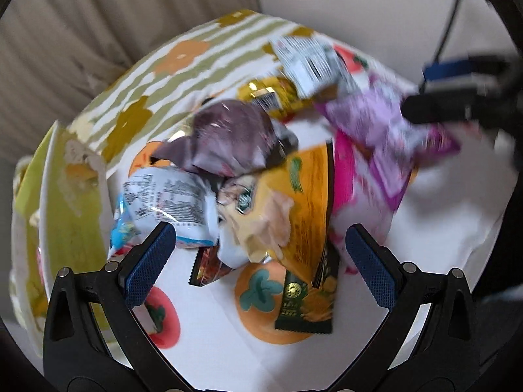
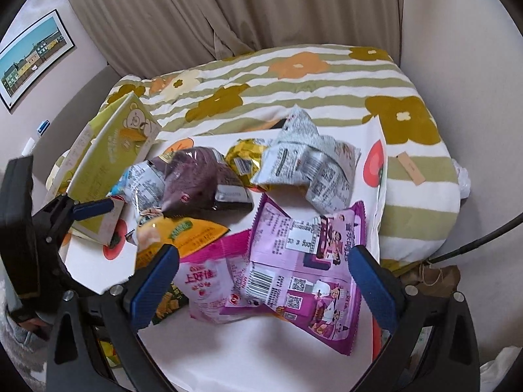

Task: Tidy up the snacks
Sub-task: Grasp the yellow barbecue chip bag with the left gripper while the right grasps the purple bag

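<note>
Several snack packets lie in a heap on a white cloth with orange fruit prints point(image 1: 209, 336) point(image 2: 261, 352). My left gripper point(image 1: 258, 254) is open above an orange packet point(image 1: 307, 202) and a white-and-blue packet point(image 1: 163, 202); a dark purple packet point(image 1: 235, 137) lies beyond. My right gripper point(image 2: 264, 281) is open over a purple packet point(image 2: 313, 261) and a pink packet point(image 2: 206, 290). A silver packet point(image 2: 304, 160), a gold packet point(image 2: 245, 156) and the dark purple packet point(image 2: 196, 183) lie further back. The left gripper point(image 2: 91, 209) shows at the left edge of the right wrist view.
A green box with a bear print point(image 2: 111, 160) point(image 1: 65, 202) stands at the left of the heap. A striped flowered cushion point(image 2: 327, 91) lies behind, with curtains point(image 2: 261, 6) beyond. A dark green packet point(image 1: 307, 303) lies near the left gripper.
</note>
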The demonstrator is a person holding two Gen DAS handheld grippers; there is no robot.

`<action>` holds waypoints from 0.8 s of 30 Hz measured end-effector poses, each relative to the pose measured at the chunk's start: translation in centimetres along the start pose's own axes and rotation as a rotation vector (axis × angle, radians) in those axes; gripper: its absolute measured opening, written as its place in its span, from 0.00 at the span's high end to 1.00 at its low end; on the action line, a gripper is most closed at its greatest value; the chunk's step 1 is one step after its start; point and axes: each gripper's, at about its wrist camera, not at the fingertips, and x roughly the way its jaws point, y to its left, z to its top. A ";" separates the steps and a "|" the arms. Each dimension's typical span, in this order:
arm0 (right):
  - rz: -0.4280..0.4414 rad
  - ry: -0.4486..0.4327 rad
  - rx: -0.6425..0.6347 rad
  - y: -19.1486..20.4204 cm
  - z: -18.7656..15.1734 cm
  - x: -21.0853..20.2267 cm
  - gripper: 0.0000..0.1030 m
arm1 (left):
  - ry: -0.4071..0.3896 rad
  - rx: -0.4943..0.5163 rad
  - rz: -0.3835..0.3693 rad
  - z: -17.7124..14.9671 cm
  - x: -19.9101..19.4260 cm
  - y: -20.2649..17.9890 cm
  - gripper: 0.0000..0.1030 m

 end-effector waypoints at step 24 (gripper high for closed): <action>-0.071 0.043 0.133 -2.4 -0.7 4.3 0.00 | 0.012 0.230 0.029 -0.2 5.3 -1.9 0.32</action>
